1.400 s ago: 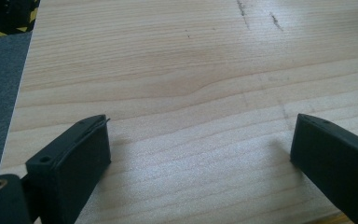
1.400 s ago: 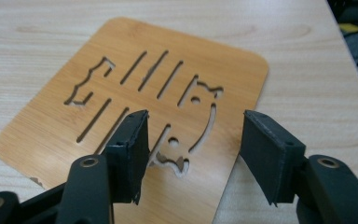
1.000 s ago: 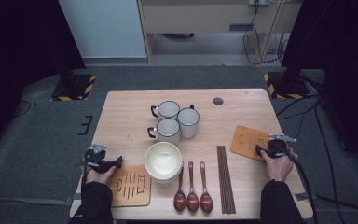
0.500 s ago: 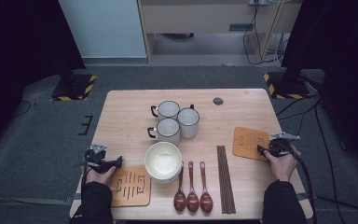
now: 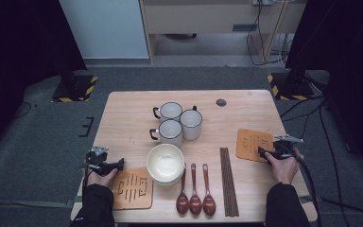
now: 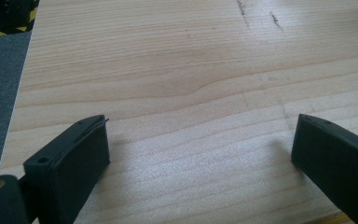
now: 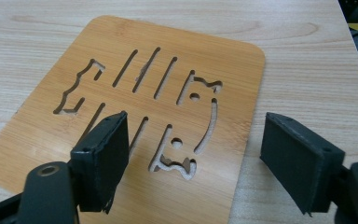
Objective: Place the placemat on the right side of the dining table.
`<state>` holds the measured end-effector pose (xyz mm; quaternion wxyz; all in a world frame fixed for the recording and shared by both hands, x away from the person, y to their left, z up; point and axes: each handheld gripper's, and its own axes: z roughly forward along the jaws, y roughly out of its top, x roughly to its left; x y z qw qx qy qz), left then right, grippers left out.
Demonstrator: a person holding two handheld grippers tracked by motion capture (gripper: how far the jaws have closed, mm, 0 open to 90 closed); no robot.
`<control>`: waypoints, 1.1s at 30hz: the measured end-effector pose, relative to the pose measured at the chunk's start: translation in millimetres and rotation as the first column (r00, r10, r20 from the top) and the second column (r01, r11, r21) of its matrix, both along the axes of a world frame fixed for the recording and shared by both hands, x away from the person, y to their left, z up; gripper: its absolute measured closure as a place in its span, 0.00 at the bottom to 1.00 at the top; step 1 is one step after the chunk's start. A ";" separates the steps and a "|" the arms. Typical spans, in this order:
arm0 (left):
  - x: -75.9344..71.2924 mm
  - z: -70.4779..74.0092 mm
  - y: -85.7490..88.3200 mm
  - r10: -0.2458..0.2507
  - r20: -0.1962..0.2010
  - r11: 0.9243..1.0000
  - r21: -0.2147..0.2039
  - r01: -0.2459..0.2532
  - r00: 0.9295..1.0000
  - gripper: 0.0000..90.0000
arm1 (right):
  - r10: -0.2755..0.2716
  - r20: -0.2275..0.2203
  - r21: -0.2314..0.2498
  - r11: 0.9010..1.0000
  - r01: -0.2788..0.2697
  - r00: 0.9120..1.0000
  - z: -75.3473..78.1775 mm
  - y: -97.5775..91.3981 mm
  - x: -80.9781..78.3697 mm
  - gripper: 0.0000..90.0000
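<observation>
Trivet [image 7: 135,112] of cut-out bamboo lies flat at the bench's [image 5: 132,127] right edge beneath the right tongs [image 7: 193,154], whose jaws have just been opening and stand released, gripping nothing. No writing is legible. Left tongs [image 6: 200,154] gape over bare wood; high view adds mugs [image 5: 179,120], bowl [image 5: 165,163], spoons [image 5: 195,189].

Table [image 5: 123,123]: pale wood, standing on grey floor.
Centre: three white mugs [image 5: 178,121].
6 o'clock: white bowls [image 5: 165,163], three brown spoons [image 5: 195,191], dark chopsticks [image 5: 229,180].
3 o'clock: right trivet [image 5: 252,143].
7 o'clock: left trivet [image 5: 132,188].
</observation>
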<state>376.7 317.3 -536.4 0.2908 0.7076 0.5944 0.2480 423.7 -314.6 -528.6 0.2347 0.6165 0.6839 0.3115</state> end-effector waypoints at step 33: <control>0.0 0.0 0.0 0.000 0.000 1.000 0.000 0.000 1.000 0.03 | 0.133 -0.029 -0.033 0.990 -0.134 0.991 -0.5 -15.3 10.8 0.35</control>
